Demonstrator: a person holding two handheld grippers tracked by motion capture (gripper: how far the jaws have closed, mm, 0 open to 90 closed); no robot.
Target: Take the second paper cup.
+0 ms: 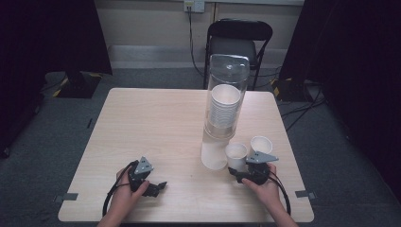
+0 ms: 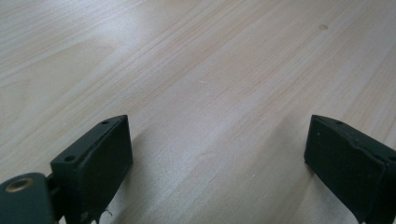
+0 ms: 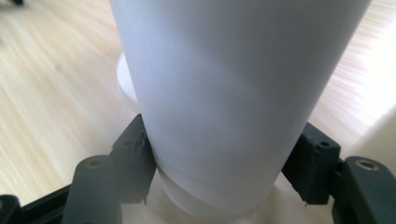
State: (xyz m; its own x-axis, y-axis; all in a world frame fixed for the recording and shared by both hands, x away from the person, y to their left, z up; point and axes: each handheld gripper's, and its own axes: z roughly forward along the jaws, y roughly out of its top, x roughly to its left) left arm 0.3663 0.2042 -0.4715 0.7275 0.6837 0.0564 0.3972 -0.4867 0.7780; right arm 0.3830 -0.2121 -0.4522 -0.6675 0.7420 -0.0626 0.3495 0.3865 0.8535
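Between the jaws: a paper cup (image 3: 233, 93).

Table: a pale wood-grain top (image 1: 156, 123) with rounded corners stood in the middle of the room.
Floor: grey carpet (image 1: 47, 151) lay all round the table, with small strips of grey tape (image 1: 66, 196) by the near corners.
Chair: a black folding chair (image 1: 239, 40) stood behind the far edge, facing the table.
Wall: a light wall (image 1: 151, 21) ran along the back (a socket plate (image 1: 194, 5) sat high on it, with a dark cable hanging down).
Sides: black drapes (image 1: 52, 33) hung at left and right.
Light: dim and even, brightest on the tabletop.
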